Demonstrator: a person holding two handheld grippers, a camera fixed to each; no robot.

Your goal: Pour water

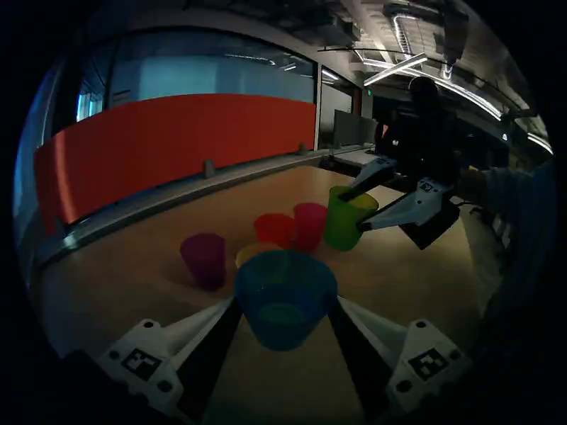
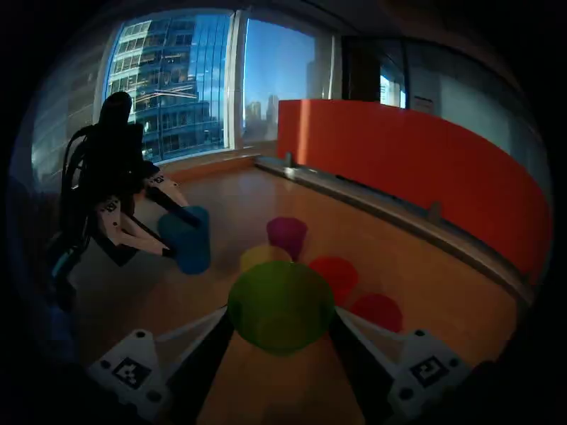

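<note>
My left gripper is shut on a blue cup, held upright above the wooden table; some liquid shows at its bottom. From the right gripper view, that blue cup and the left gripper appear at the left. My right gripper is shut on a green cup, also upright. In the left gripper view the green cup sits between the right gripper's fingers at the right. On the table between them stand a purple cup, a yellow cup, a red cup and a pink cup.
A long orange partition runs along the table's far edge, with a grey rail below it. Large windows lie beyond the table's end. A person's sleeve is at the right of the left gripper view.
</note>
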